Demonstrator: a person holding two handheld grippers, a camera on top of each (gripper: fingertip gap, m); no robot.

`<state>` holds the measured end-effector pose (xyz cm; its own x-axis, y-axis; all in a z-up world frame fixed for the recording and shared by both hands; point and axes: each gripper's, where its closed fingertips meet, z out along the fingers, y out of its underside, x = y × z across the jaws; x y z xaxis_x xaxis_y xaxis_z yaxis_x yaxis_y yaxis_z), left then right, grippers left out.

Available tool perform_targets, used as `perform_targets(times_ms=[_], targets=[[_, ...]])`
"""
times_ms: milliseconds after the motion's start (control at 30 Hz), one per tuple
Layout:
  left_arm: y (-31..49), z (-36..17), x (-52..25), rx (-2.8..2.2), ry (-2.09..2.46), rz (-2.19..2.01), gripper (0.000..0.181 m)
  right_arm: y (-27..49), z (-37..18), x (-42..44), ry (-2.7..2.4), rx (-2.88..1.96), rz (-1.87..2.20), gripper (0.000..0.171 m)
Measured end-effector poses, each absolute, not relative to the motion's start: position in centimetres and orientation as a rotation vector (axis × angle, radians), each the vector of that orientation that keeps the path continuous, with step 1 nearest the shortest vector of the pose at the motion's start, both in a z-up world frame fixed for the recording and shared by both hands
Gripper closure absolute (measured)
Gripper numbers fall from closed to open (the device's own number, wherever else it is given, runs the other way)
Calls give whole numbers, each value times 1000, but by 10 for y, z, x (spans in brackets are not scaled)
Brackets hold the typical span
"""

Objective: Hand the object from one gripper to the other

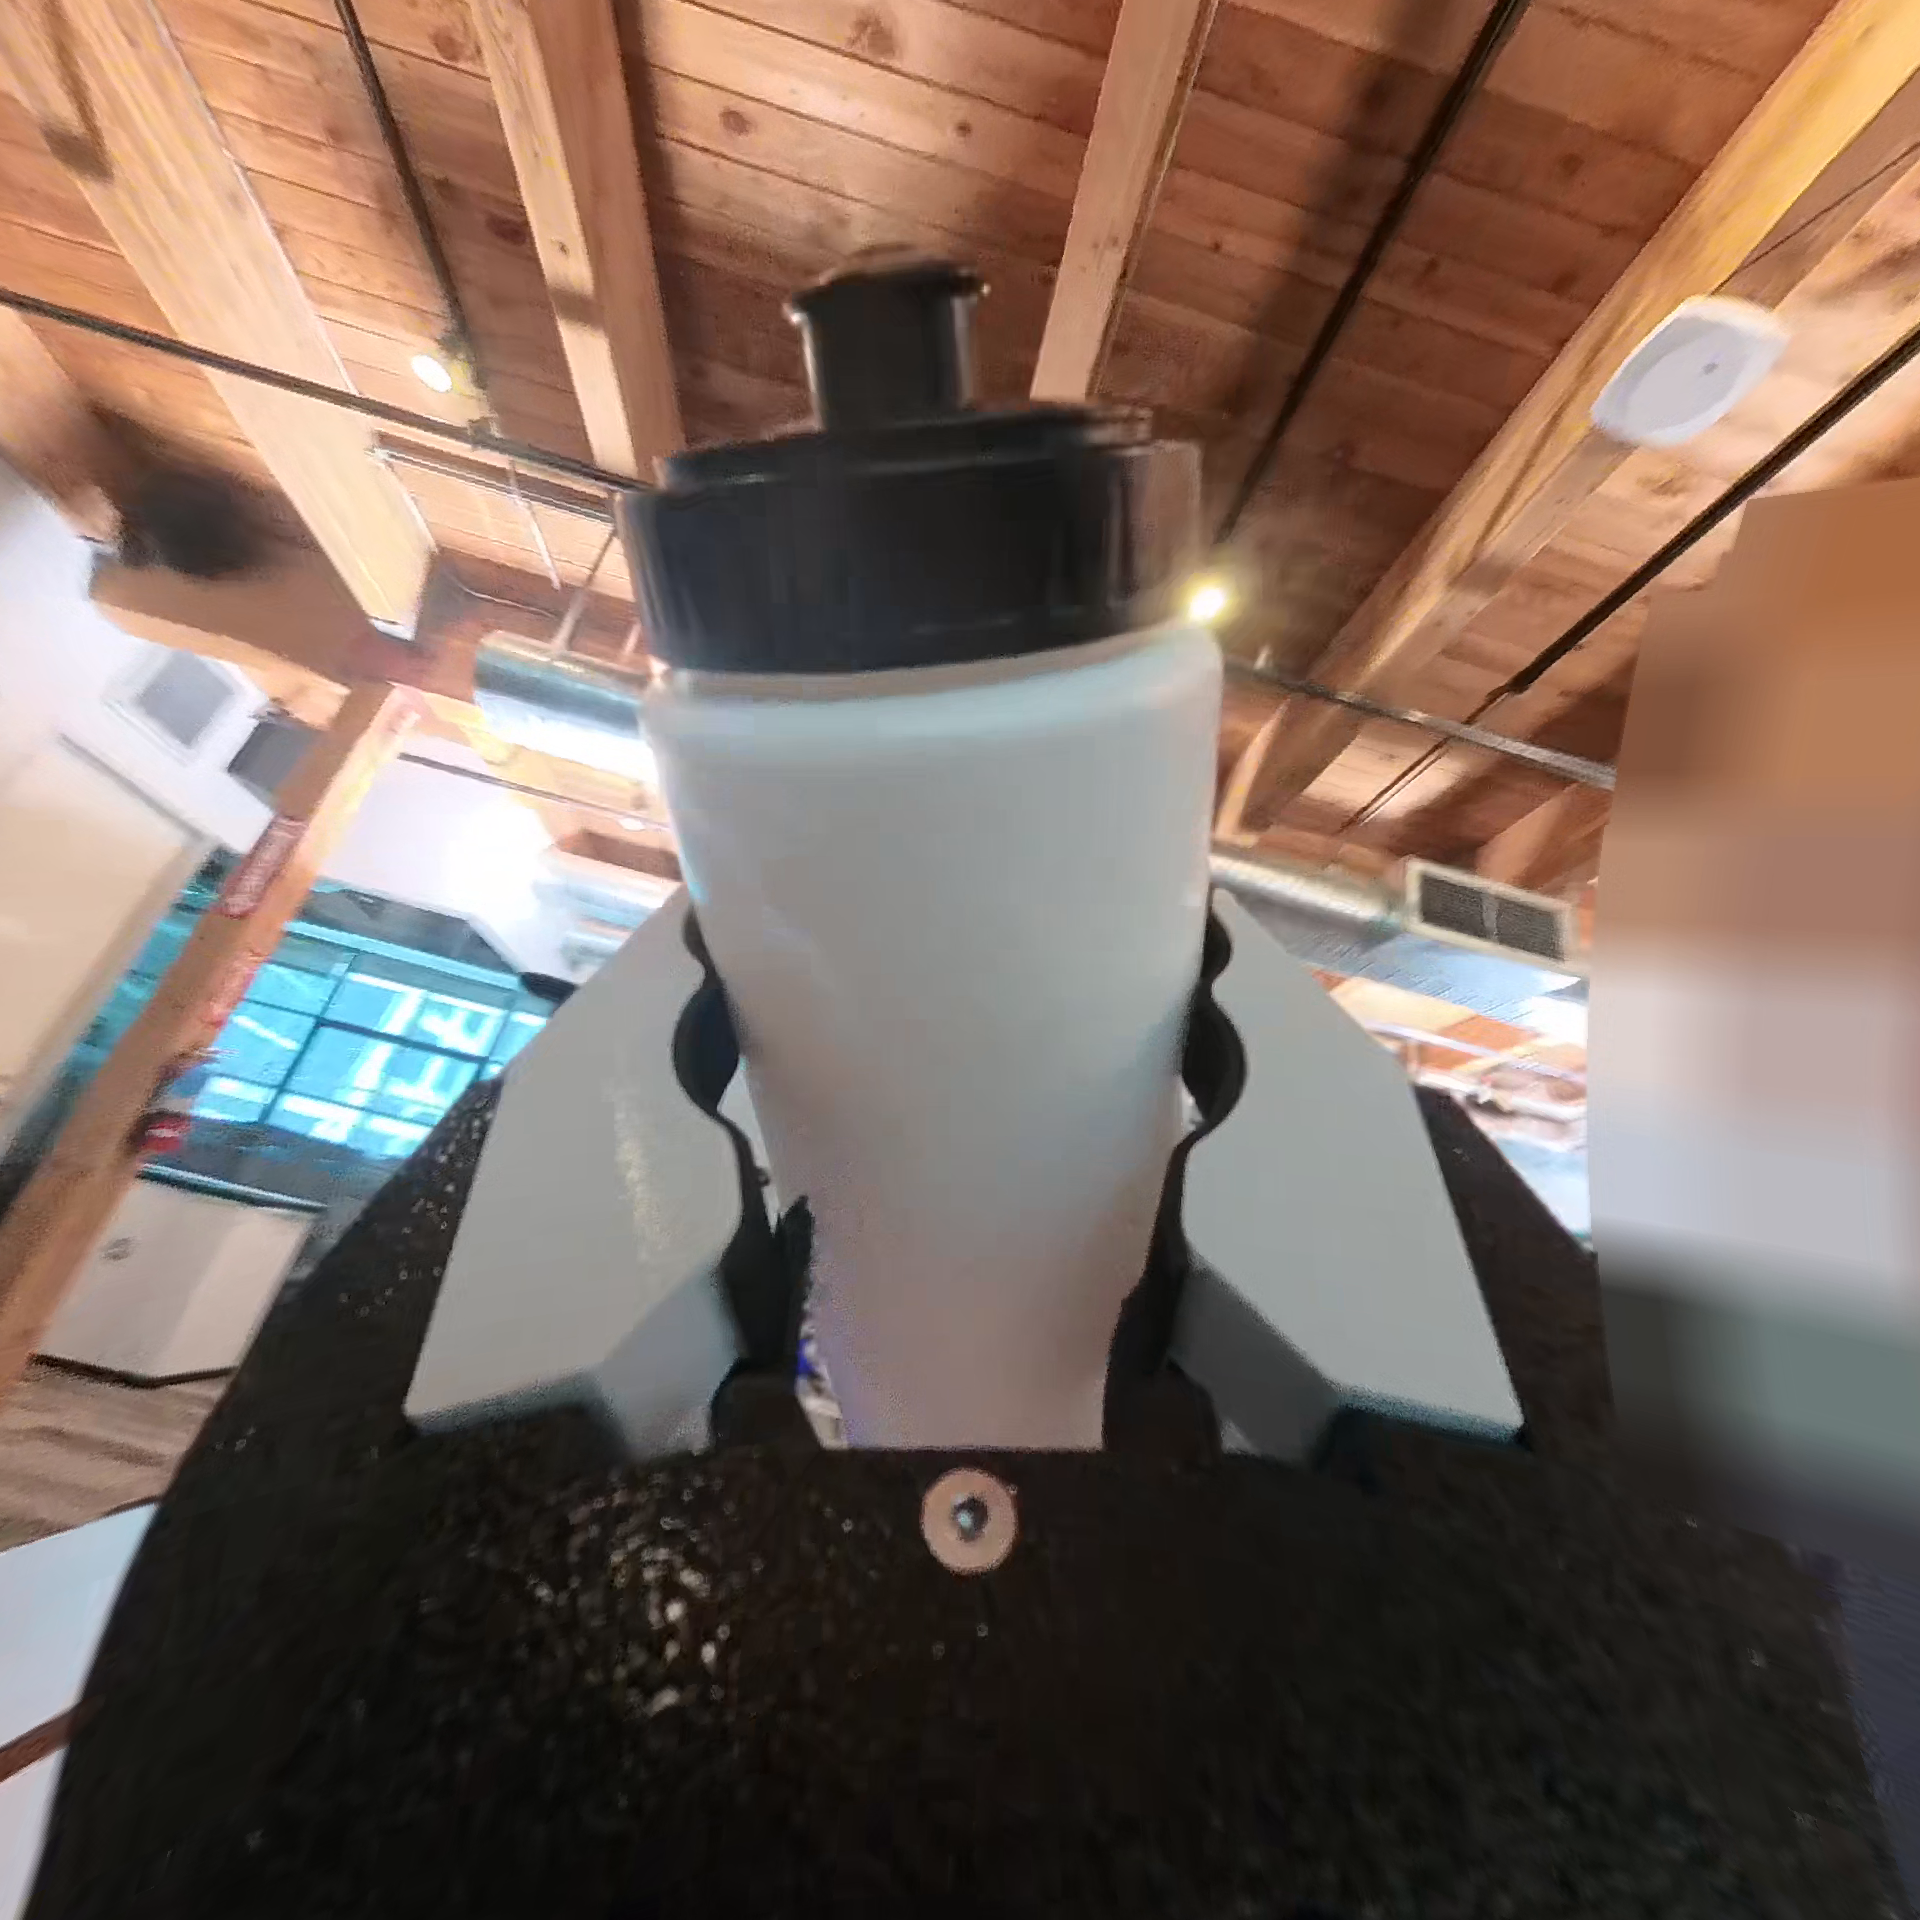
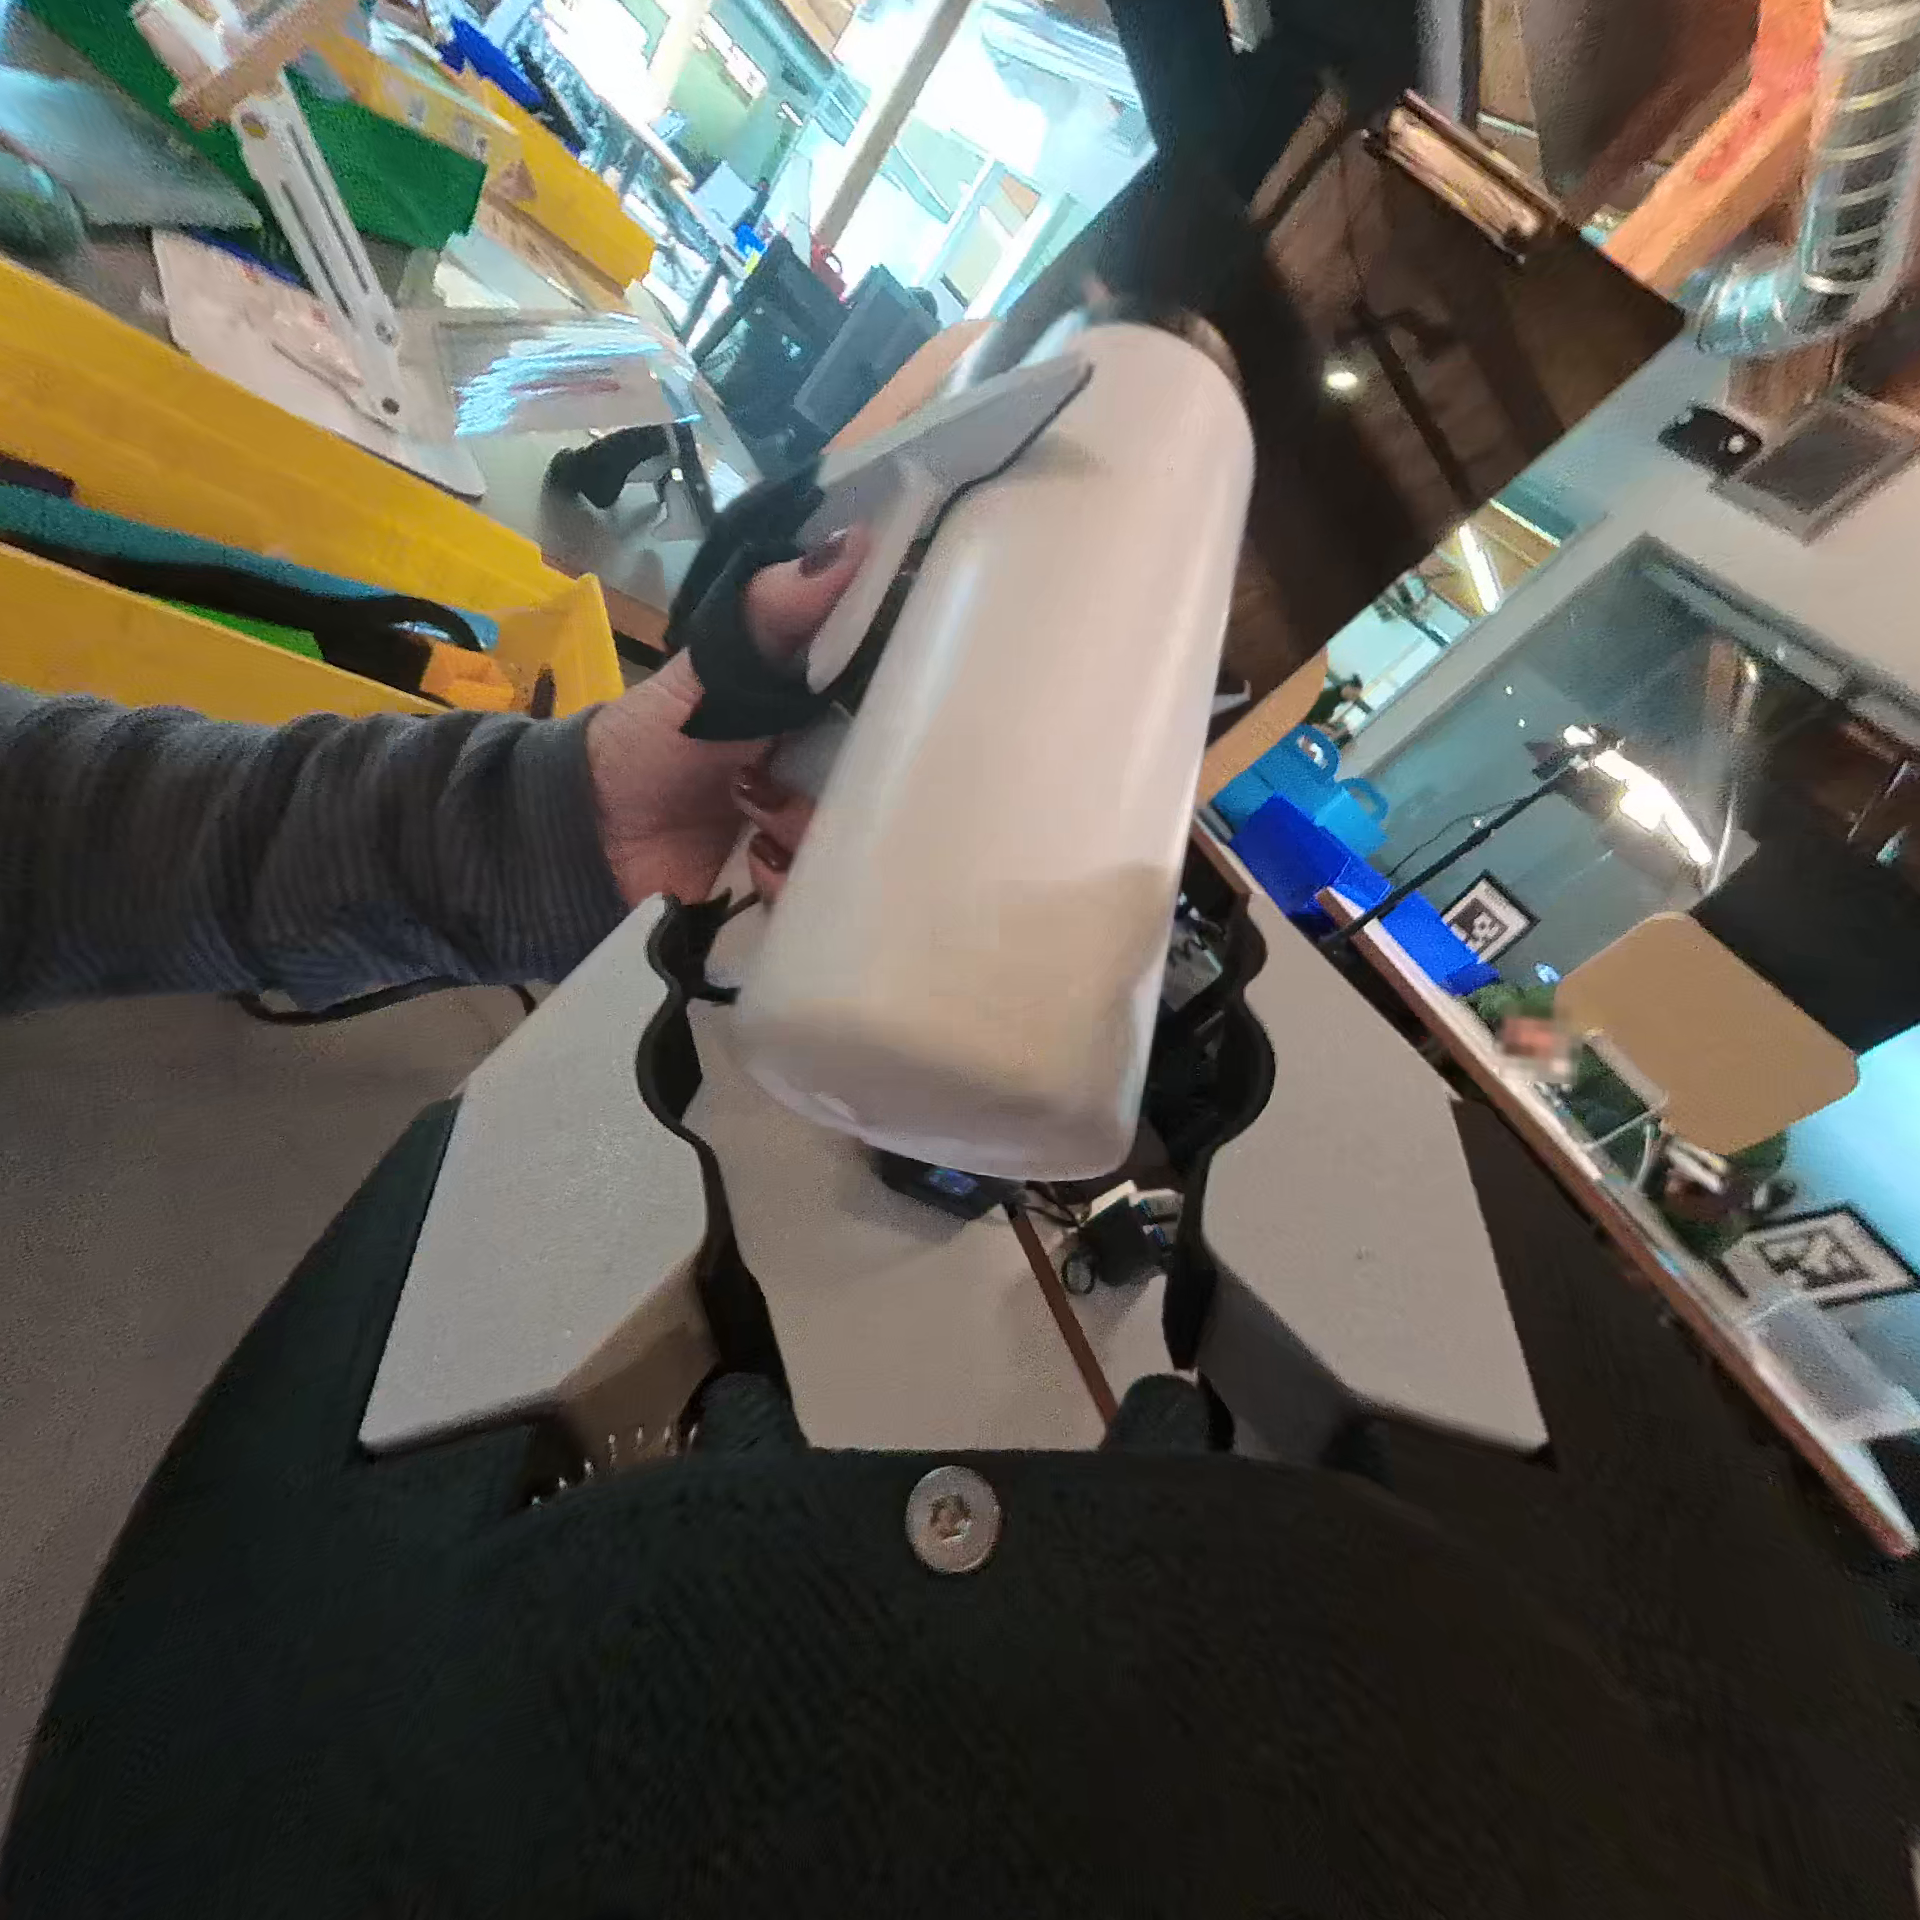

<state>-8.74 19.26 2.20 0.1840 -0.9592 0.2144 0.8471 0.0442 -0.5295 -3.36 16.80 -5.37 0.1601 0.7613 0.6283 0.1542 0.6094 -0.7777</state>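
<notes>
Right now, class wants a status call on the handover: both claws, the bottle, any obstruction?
Left claw shut on white bottle, black cap up. Right claw open, straddling bottle base, not gripping. Nothing between.

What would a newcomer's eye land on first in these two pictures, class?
First the white bottle with its black cap, standing up against the wooden ceiling, clamped between the left gripper fingers. In the right wrist view the same bottle hangs tilted over the table, its base between the open right gripper fingers, with bright yellow bins at the left.
</notes>
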Motion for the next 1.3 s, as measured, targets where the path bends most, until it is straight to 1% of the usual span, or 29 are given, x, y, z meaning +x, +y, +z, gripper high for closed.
perform_targets(times_ms=[100,200,233,267,333,533,600,700,767,867,967,1067,1100,1200,1300], targets=[[186,23,-78,-636,287,-1371,95,171,-56,-37,-1356,-950,574,69],[182,18,-54,-703,416,-1380,93,172,-73,-48,-1417,-1048,606,70],[182,16,-50,-711,440,-1359,94,173,-79,-51,-1434,-1082,617,66],[182,14,-46,-727,465,-1333,94,176,-86,-51,-1454,-1121,619,68],[181,10,-40,-771,528,-1280,96,180,-96,-52,-1479,-1164,618,78],[175,12,-34,-828,600,-1119,94,188,-89,-59,-1439,-1027,566,81],[175,12,-31,-869,612,-1060,89,198,-82,-58,-1387,-955,438,81],[170,14,-27,-900,648,-992,70,211,-69,-52,-1299,-858,243,82],[170,15,-25,-913,661,-860,59,219,-63,-47,-1249,-828,140,82],[169,24,-29,-877,621,-648,51,227,-56,-40,-1199,-746,-43,82],[170,31,-35,-845,549,-520,56,228,-49,-37,-1162,-620,-261,82],[169,31,-33,-830,526,-567,61,221,-40,-37,-1114,-517,-371,83],[167,31,-35,-807,516,-590,76,219,-39,-38,-1107,-505,-370,83],[165,32,-41,-763,493,-648,79,212,-42,-42,-1136,-500,-285,82],[162,30,-43,-738,522,-687,80,201,-45,-48,-1180,-607,4,88]])
